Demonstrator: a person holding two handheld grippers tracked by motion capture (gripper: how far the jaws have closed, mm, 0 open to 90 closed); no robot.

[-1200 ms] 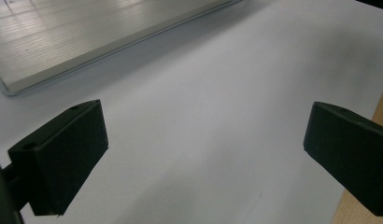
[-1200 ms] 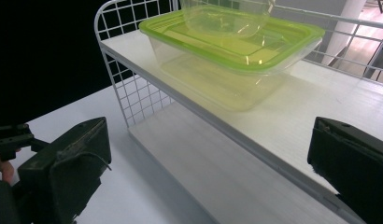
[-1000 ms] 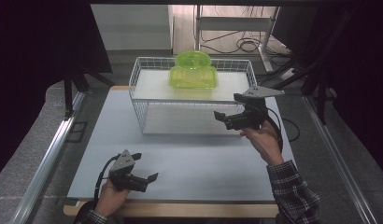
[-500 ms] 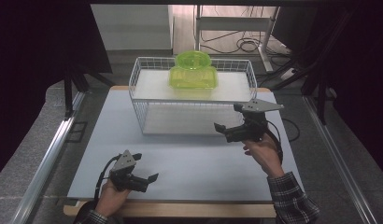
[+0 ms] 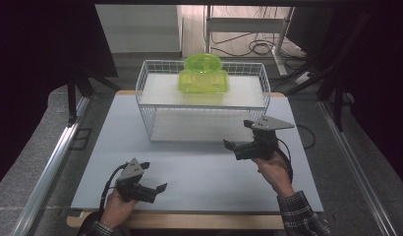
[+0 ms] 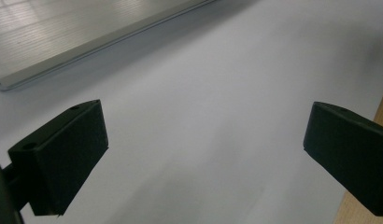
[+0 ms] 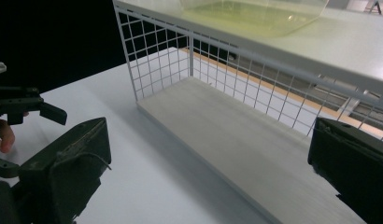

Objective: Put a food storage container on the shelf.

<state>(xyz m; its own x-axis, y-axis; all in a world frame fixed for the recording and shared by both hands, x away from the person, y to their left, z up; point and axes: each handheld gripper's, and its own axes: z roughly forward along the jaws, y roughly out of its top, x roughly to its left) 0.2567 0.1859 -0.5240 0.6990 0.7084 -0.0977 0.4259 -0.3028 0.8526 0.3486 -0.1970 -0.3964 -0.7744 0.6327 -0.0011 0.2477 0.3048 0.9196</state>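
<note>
1. I see the bench [image 5: 189, 172] carrying a white wire rack [image 5: 155, 98] at its far middle.
2. A translucent green container [image 5: 203, 78] sits on the rack's upper shelf.
3. My right gripper [image 5: 237, 149] hovers near the rack's right front, jaws spread, empty.
4. My left gripper [image 5: 154, 181] rests at the near left edge, jaws spread, empty.

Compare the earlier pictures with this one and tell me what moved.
The right gripper drew back from the wire rack toward the person, lower over the table, open and empty throughout. The left gripper, also open, the rack and the green container on its top shelf stayed put.
</note>
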